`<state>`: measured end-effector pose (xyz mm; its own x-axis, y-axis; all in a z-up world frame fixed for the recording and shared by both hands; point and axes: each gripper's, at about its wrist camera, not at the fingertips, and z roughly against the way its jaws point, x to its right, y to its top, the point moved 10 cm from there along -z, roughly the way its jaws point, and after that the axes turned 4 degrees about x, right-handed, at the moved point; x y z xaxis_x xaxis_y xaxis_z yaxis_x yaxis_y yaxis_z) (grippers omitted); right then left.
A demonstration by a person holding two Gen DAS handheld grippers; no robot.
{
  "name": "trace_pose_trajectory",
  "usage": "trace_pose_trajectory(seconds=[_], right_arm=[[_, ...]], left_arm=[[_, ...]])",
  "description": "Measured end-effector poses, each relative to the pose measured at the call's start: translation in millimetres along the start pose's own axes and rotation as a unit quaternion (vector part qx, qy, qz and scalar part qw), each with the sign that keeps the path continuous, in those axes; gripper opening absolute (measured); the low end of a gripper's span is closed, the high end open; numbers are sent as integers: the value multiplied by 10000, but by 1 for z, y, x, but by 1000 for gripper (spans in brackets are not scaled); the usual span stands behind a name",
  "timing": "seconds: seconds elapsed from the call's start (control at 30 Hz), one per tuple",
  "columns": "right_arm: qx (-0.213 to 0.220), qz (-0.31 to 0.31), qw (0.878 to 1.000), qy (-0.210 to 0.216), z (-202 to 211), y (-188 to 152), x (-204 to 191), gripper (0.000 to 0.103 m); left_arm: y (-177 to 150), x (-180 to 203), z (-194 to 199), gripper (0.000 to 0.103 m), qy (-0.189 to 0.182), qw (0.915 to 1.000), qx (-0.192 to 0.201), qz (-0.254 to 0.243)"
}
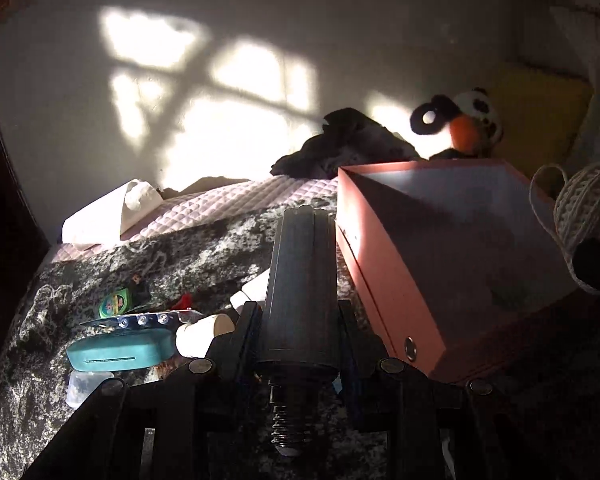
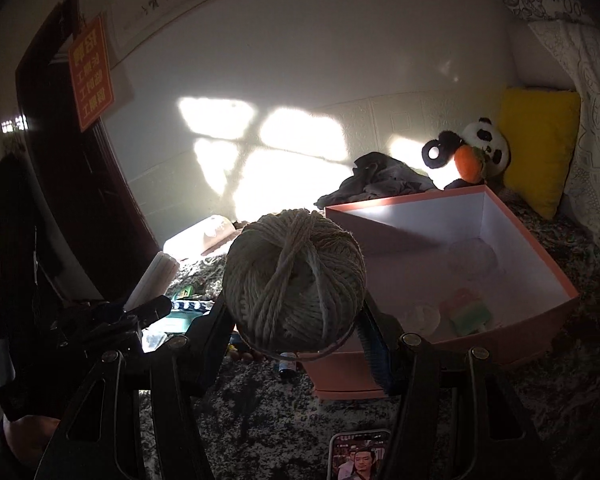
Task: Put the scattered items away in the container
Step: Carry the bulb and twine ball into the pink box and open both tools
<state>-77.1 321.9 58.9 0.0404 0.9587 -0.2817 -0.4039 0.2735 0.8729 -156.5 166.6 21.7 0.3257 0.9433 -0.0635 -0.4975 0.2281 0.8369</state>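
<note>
Pink cardboard forms the box (image 2: 532,248), open-topped on the dark patterned blanket (image 2: 440,420), with a green-and-red item (image 2: 466,312) and 2 pale round things already lying on its white floor. Right gripper (image 2: 296,320) pinches a yarn ball (image 2: 294,280) between its fingers, held up just at the box's near-left corner. Left gripper (image 1: 300,316) is clamped on a dark ridged bar (image 1: 302,280) that stands upright between its fingers, just left of the box wall. Scattered on the blanket to the left lie a teal case (image 1: 118,354), a blister pack (image 1: 140,320) on top of it, a white tube (image 1: 204,334) and a small green packet (image 1: 114,304). Behind the box sit a plush panda (image 2: 476,152), a yellow pillow (image 2: 540,148) and crumpled grey cloth (image 2: 380,182).
</note>
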Motion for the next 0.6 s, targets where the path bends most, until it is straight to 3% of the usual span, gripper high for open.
trace_pose_trajectory(seconds=[0.23, 0.6], right_arm=[[135, -150, 9989, -413, 15, 13, 58, 62], [48, -254, 9941, -1056, -8, 25, 135, 62]], left_arm=[[14, 62, -30, 30, -330, 9992, -74, -226], [19, 124, -81, 31, -550, 9970, -307, -454]])
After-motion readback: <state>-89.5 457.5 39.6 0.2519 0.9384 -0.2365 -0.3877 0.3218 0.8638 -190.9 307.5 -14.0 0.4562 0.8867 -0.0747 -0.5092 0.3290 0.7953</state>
